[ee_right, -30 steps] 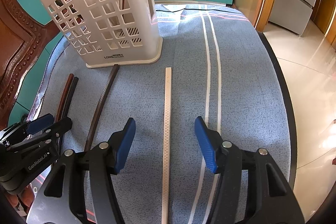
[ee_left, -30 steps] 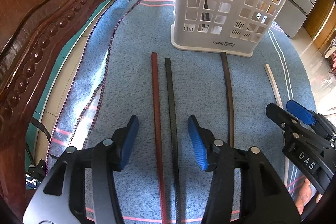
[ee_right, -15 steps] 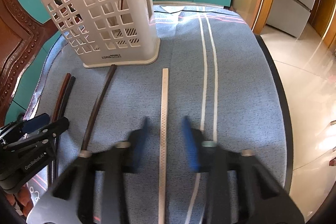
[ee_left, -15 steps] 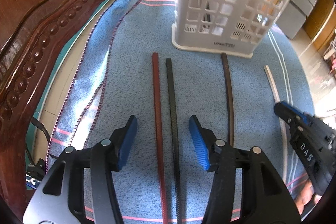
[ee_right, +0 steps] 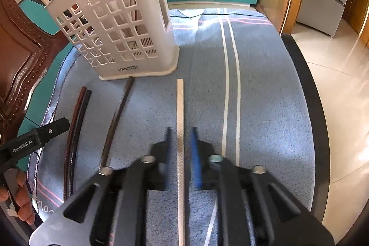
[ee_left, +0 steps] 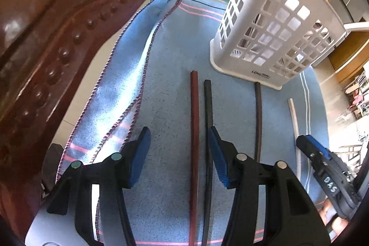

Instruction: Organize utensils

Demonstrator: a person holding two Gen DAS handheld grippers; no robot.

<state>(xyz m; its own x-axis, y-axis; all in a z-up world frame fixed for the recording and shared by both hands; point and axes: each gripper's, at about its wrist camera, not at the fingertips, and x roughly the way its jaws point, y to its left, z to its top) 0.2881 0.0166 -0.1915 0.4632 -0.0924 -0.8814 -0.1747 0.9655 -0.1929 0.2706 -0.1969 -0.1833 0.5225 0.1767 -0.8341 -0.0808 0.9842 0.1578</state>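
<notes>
Left wrist view: left tongs [ee_left: 178,158] gape wide over the red chopstick [ee_left: 194,130], the black chopstick [ee_left: 208,128] alongside, white basket [ee_left: 276,24] beyond on the blue cloth [ee_left: 161,75].

Right wrist view: right tongs [ee_right: 181,153] are narrowed around the cream chopstick [ee_right: 180,107], pads blurred, a slim gap each side.

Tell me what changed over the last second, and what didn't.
The right gripper narrowed its fingers around the cream chopstick; a small gap still shows on each side, so it isn't clamped yet. The left gripper shifted left and turned, staying open over the red chopstick and black chopstick. All four chopsticks, including the brown chopstick, and the white basket stayed put.
</notes>
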